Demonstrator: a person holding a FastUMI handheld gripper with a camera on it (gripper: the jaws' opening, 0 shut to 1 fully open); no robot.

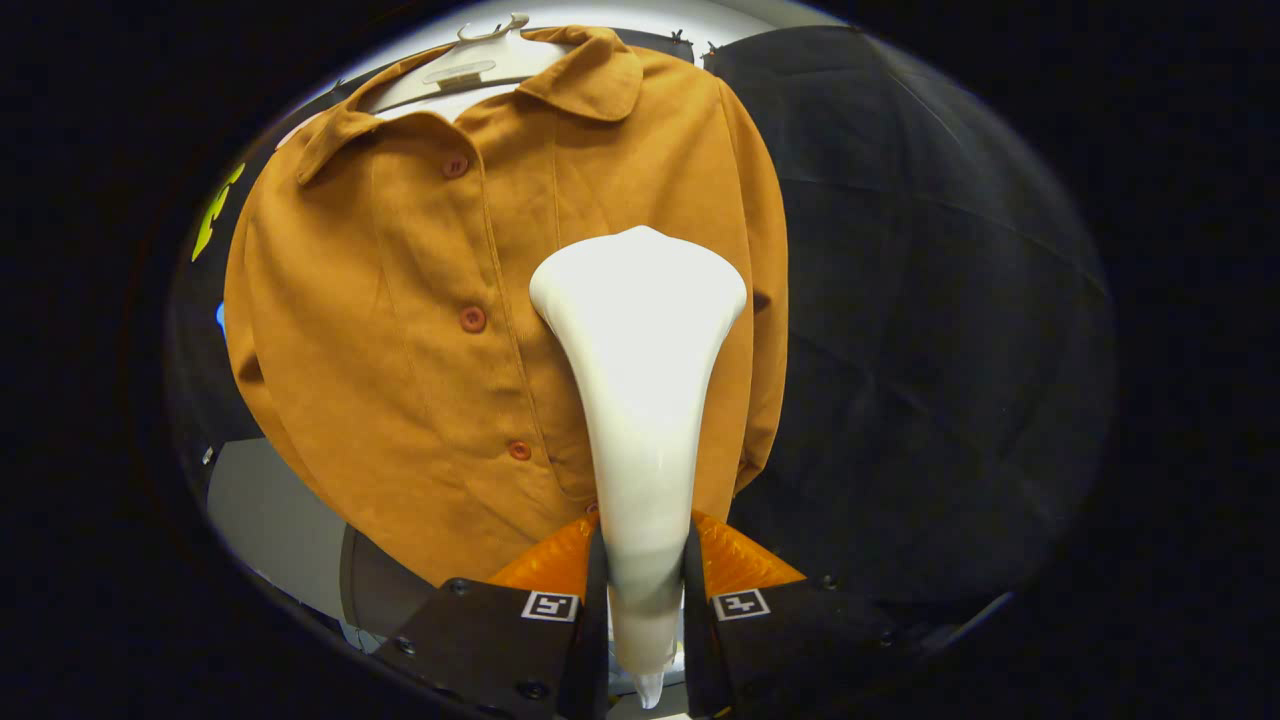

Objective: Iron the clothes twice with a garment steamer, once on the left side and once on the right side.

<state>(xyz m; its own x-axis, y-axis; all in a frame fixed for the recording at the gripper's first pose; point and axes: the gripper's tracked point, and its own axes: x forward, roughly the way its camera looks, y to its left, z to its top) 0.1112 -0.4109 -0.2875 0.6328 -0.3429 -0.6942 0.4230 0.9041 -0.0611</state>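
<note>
A brown button-up shirt (420, 330) hangs on a white hanger (470, 65) in front of the black cloth wall. My gripper (645, 560) is shut on the handle of a white garment steamer (640, 360), which runs up from between my fingers. The steamer's wide head lies over the shirt's right half, to the right of the row of buttons (473, 318), at about mid-chest height. Whether the head touches the cloth cannot be told.
The black cloth wall (940, 330) lies to the right of the shirt. A pale surface (270, 520) and a dark rounded object (375, 585) sit below the shirt's lower left hem.
</note>
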